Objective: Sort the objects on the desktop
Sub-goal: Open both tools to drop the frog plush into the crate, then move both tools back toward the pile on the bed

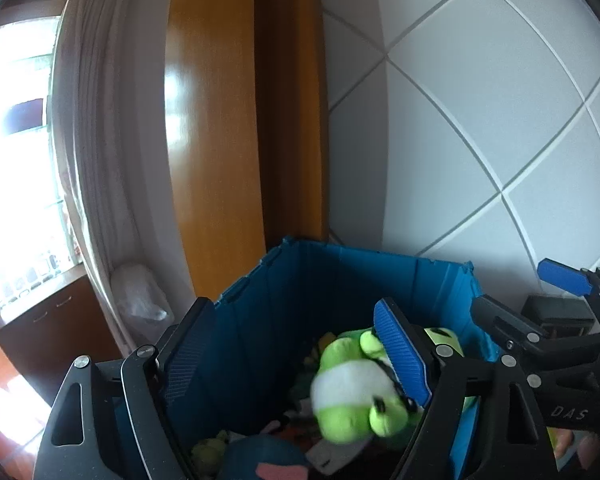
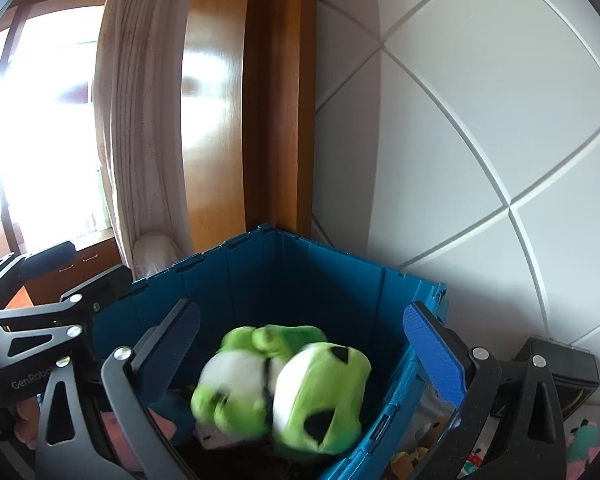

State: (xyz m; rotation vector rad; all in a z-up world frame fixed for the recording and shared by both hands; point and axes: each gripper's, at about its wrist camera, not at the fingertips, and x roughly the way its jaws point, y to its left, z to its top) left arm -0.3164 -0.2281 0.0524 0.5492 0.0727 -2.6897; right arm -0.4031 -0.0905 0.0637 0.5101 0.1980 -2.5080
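A green and white frog plush [image 2: 284,388] lies blurred inside the blue plastic crate [image 2: 340,280], on top of other toys. It also shows in the left wrist view [image 1: 352,388], in the crate [image 1: 340,276]. My left gripper [image 1: 296,352] is open above the crate, with the plush between and beyond its fingers. My right gripper [image 2: 304,356] is open above the crate with nothing between its pads. Each gripper shows in the other's view, the right one [image 1: 560,304] at the right edge and the left one [image 2: 40,280] at the left edge.
The crate stands in a corner against a white panelled wall [image 2: 480,140] and a wooden door frame [image 2: 276,100]. A curtain [image 2: 140,100] and bright window are to the left. A black box [image 2: 556,364] and small toys [image 2: 580,436] lie right of the crate.
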